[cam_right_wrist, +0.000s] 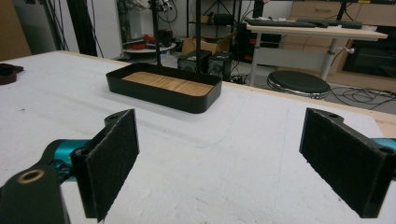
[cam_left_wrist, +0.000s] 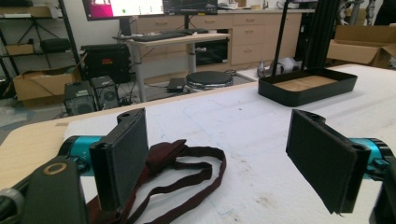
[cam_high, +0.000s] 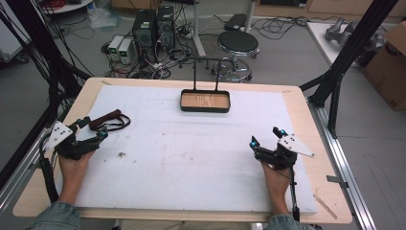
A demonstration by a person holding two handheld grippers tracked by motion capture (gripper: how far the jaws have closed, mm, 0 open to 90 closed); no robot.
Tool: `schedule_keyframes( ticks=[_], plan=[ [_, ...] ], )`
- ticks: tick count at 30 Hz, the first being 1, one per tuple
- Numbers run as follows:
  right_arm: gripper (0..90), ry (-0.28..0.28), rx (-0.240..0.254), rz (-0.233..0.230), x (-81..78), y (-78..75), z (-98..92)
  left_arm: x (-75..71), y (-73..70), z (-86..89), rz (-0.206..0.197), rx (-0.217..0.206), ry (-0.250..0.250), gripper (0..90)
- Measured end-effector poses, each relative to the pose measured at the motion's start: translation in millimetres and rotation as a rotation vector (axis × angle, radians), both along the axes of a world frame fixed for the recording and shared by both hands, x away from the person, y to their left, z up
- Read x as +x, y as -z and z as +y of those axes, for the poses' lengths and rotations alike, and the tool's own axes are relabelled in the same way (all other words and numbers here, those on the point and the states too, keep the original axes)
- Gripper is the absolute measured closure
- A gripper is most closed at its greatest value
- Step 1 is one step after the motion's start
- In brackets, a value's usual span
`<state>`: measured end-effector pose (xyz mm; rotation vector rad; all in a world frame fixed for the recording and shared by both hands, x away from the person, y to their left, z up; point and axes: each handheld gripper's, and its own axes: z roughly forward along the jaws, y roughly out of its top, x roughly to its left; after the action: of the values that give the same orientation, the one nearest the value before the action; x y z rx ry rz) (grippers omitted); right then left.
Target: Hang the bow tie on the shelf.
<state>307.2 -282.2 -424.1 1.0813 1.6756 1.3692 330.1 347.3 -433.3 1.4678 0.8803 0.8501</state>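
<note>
A dark maroon handle with a looped strap (cam_high: 109, 120) lies at the table's left, just beyond my left gripper (cam_high: 95, 130); the left gripper view has the strap (cam_left_wrist: 180, 175) lying by the left jaw. That gripper (cam_left_wrist: 224, 158) is open, nothing between its jaws. A black tray with a wooden floor (cam_high: 205, 101) sits at the far middle of the white mat, also seen as a tray (cam_left_wrist: 308, 86) and a tray (cam_right_wrist: 163, 87). My right gripper (cam_high: 265, 137) rests at the right of the mat, open and empty, its jaws (cam_right_wrist: 233, 163) facing the tray.
A black metal stand (cam_high: 207, 72) rises behind the tray. The white mat (cam_high: 191, 148) covers most of the wooden table. A small dark speck of debris (cam_high: 121, 154) lies near the left hand. Black frame posts (cam_high: 335, 76) flank the table; a stool (cam_high: 238, 45) stands beyond.
</note>
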Motion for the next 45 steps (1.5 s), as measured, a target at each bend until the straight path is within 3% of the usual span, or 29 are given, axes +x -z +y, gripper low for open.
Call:
schedule_keyframes(
  ticks=[6, 10, 13, 24, 29, 31, 38, 45],
  plan=[
    [11.0, -0.003, -0.006, -0.004, 0.4, 0.2, 0.0, 2.3, -1.2, 8.0, -0.004, -0.002, -0.037, 21.3],
    [11.0, -0.001, -0.003, -0.001, 0.3, 0.4, 0.7, 7.8, -2.7, 12.3, -0.004, 0.018, -0.053, 22.8],
    [11.0, -0.002, -0.007, -0.001, 0.5, 0.4, 0.7, 12.4, -2.4, 14.7, -0.004, 0.009, -0.047, 23.5],
    [11.0, -0.008, -0.015, 0.001, 0.4, 0.9, 2.2, 36.9, 0.3, 24.0, 0.032, 0.042, -0.048, 27.9],
    [11.0, -0.007, -0.019, 0.008, 0.0, 1.1, 3.0, 44.4, 3.9, 25.4, 0.040, 0.088, -0.072, 33.0],
    [11.0, -0.010, -0.023, 0.002, 0.4, 1.2, 3.1, 51.0, 0.5, 26.9, 0.067, 0.109, -0.069, 32.7],
    [11.0, -0.008, -0.026, 0.002, 0.9, 1.5, 2.8, 75.2, 0.5, 35.2, 0.192, 0.091, -0.050, 30.5],
    [11.0, -0.006, -0.028, 0.008, 1.2, 1.8, 3.1, 94.6, 1.4, 37.3, 0.288, 0.144, -0.047, 31.9]
  ],
)
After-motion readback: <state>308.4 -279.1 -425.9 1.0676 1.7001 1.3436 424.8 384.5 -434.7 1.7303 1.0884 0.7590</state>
